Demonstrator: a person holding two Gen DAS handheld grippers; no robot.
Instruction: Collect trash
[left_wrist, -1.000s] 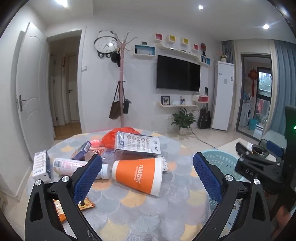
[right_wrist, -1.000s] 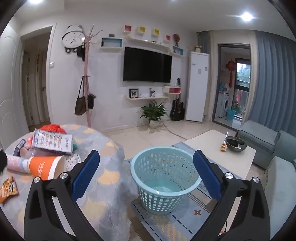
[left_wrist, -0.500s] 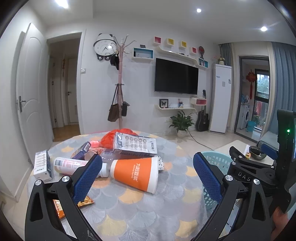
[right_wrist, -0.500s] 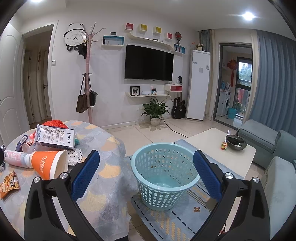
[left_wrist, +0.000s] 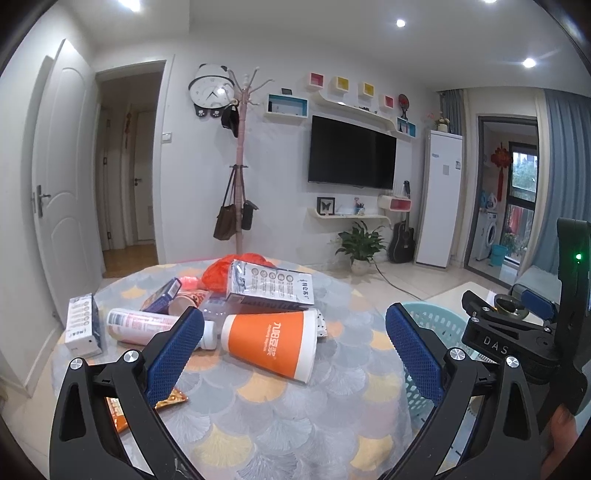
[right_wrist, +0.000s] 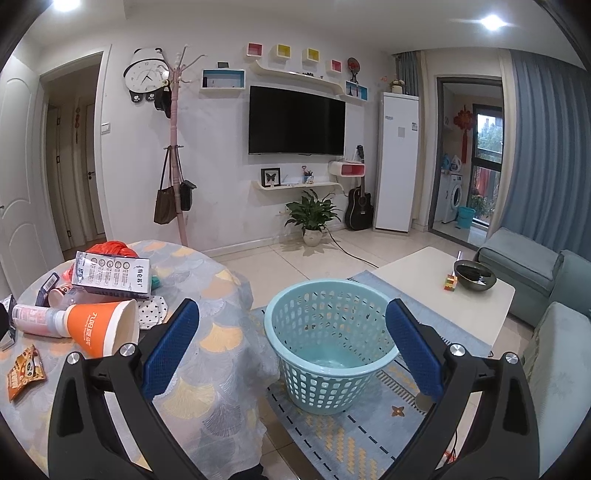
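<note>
We are working in a living room, at a round tabletop (left_wrist: 266, 413) under a scale-patterned cloth, where the trash is lying in a heap: an orange cup (left_wrist: 273, 341) on its side nearest us, a bottle (left_wrist: 147, 326) touching its base, a white carton (left_wrist: 271, 286) behind it, and a snack wrapper (right_wrist: 26, 371) at the near edge. Both the left claw (left_wrist: 293, 354) and the right claw (right_wrist: 291, 350) are hanging spread and empty, so we are judging the cup the first pick, best pinched across its middle so it is not rolling away. The basket (right_wrist: 328, 343) is standing empty on the rug just beside the tabletop, with the cloth's drape the only thing near its rim.
</note>
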